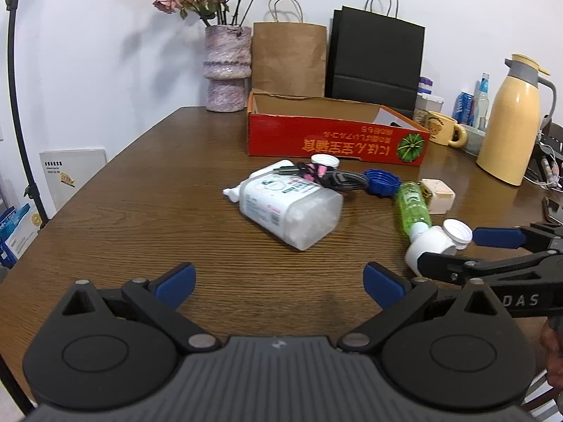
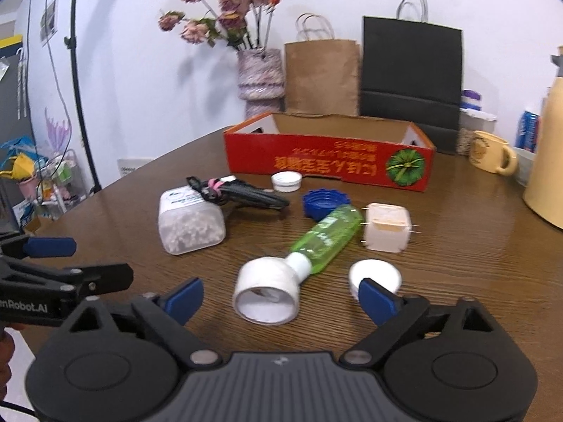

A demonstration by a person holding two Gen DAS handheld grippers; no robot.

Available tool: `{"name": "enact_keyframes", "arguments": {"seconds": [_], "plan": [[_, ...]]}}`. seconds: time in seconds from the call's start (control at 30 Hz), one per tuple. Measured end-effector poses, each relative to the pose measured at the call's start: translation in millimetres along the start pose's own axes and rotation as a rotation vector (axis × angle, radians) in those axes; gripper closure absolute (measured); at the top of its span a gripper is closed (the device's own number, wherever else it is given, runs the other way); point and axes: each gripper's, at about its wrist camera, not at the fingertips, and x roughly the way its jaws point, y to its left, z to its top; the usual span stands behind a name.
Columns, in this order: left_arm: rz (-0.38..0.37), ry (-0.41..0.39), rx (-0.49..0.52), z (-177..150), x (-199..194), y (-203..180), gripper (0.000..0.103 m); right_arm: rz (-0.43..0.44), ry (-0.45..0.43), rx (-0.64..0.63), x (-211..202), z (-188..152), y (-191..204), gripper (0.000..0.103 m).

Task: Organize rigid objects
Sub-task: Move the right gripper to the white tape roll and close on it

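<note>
A small white bottle [image 2: 271,277] lies on its side on the wooden table, its open mouth towards me, between the fingers of my right gripper [image 2: 279,293]. The gripper is open and its pads stand clear of the bottle. A green bottle [image 2: 327,234] lies against it, with a white cap [image 2: 374,274] by the right finger. Behind are a cream plug adapter [image 2: 387,227], a blue cap [image 2: 325,202], a cotton swab box [image 1: 292,207] and a black cable bundle [image 1: 330,176]. My left gripper [image 1: 279,281] hangs open over bare table in front of the swab box.
A red cardboard box [image 1: 337,140] with an open top stands behind the clutter. Along the wall are a vase of dried roses [image 1: 227,70], a brown paper bag [image 1: 288,59] and a black one [image 1: 374,59]. A mug [image 1: 443,128] and a yellow thermos [image 1: 510,123] stand at the right.
</note>
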Motion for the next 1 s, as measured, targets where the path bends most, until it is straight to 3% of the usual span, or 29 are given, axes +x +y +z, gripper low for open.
{"name": "enact_keyframes", "arguments": {"seconds": [0.17, 0.23, 0.3, 0.37, 0.4, 1.0], "plan": [[0.005, 0.004, -0.009, 1.6, 3.7, 8.9, 0.0, 0.025, 0.03, -0.006, 15.7, 1.3, 5.6, 0.029], [0.003, 0.004, -0.01, 1.9, 5.0, 11.1, 0.0, 0.032, 0.041, -0.001, 19.7, 1.3, 5.5, 0.032], [0.003, 0.006, -0.011, 2.7, 6.6, 12.6, 0.0, 0.035, 0.051, -0.001, 23.3, 1.3, 5.4, 0.041], [0.004, 0.008, -0.011, 3.2, 8.3, 13.1, 0.0, 0.043, 0.063, 0.004, 26.0, 1.1, 4.7, 0.058], [0.004, 0.009, -0.011, 3.8, 9.1, 13.6, 0.0, 0.049, 0.067, 0.007, 26.9, 0.6, 3.9, 0.06], [0.069, -0.001, 0.04, 34.7, 36.9, -17.1, 0.0, 0.073, -0.038, 0.031, 7.3, 16.1, -23.6, 0.06]]}}
